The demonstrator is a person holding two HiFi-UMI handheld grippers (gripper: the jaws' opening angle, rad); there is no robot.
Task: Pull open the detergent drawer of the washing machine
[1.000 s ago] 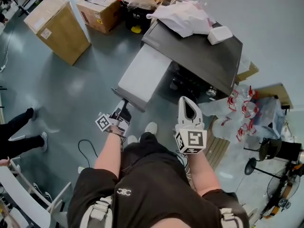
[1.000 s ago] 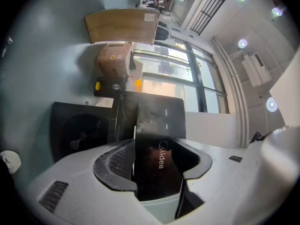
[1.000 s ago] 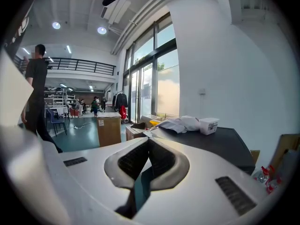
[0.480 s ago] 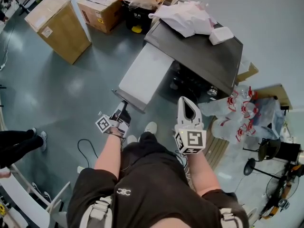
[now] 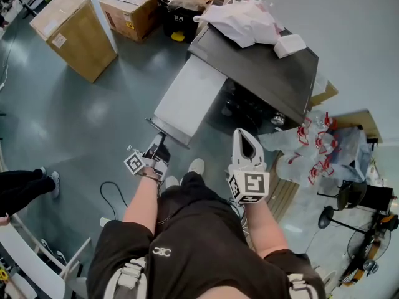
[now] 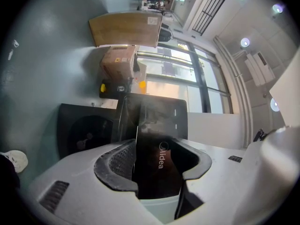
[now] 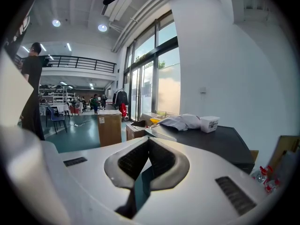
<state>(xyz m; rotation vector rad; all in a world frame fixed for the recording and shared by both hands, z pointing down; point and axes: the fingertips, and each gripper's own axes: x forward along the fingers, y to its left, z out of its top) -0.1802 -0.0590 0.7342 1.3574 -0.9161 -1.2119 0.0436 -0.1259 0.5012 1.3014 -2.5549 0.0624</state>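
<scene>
Gripping detergent drawer [image 5: 187,98] by its dark front panel [image 6: 157,172] with left gripper [image 5: 162,143] jaws. Seeing drawer already sticking far out of washing machine [image 5: 262,67], running lengthwise straight toward those jaws. Holding right gripper [image 7: 149,146] off beside it, jaws clenched on nothing. Judging any remaining pull as going along that axis, left hand nearer.

The grey floor [image 5: 75,117] bears the washing machine [image 5: 262,73], a cardboard box [image 5: 72,33] and wrapped bottles [image 5: 318,148].

Black clothes [image 5: 187,242], small white logo, white shoe [image 5: 197,166], white left gripper [image 5: 163,137], right gripper [image 5: 242,133], square-marker cubes, dark ribbed jaws
</scene>
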